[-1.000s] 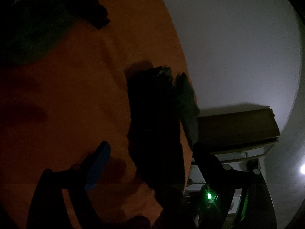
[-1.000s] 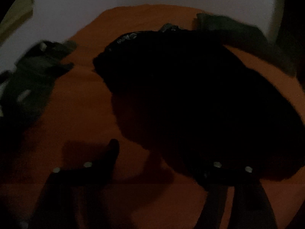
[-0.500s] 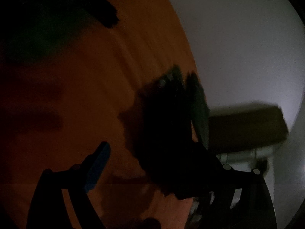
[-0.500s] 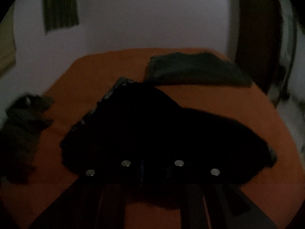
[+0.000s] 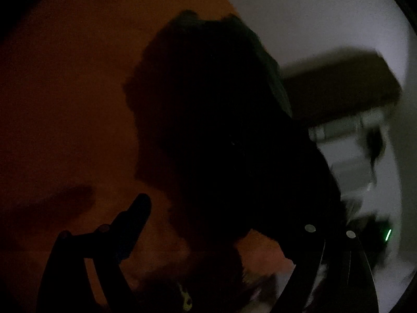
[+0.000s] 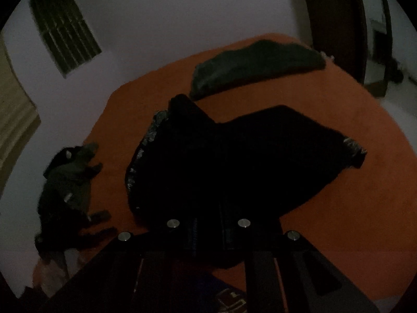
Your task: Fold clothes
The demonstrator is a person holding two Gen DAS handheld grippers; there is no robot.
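The black garment (image 6: 234, 167) lies bunched on the orange bedspread (image 6: 351, 208), its long axis running from the patterned edge at left toward the far right corner; the right gripper (image 6: 208, 237) is clenched on its near hem, cloth pinched between the fingers. The left gripper (image 5: 224, 224) stands spread wide, grasping nothing; the garment lies just ahead of it, so it looks the nearer hand for the free edge.

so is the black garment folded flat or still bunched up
Bunched: the black garment sits in an uneven heap on the orange sheet, near edge pinched in the right gripper.
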